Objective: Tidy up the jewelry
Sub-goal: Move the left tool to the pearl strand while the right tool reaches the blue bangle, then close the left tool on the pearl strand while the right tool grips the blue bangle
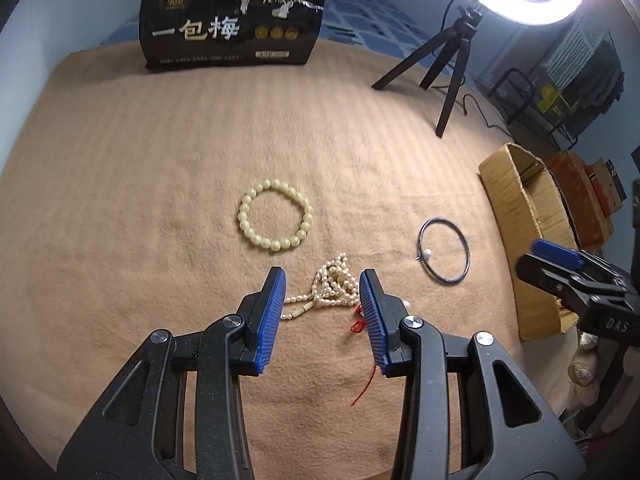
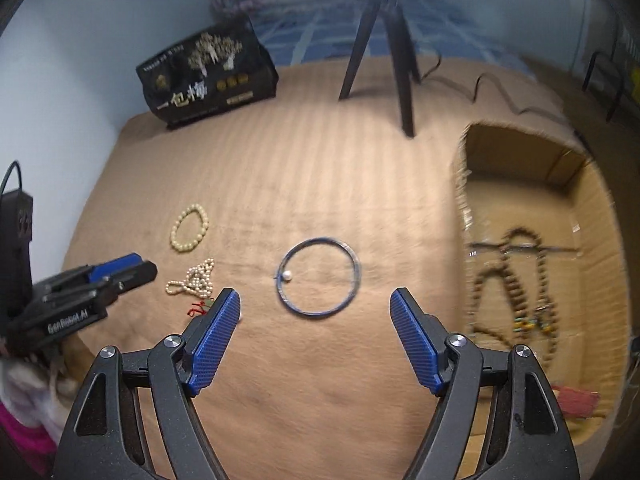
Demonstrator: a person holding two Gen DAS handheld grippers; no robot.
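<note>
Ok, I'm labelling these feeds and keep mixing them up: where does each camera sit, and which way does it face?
Left wrist: on the left gripper, looking forward and down at the pearl strand between its open fingers; the right gripper shows at the right edge.
Right wrist: on the right gripper, facing the dark hoop and the cardboard box; the left gripper shows at left.
Shared: bead bracelet, black bag, tripod, tan cloth.
</note>
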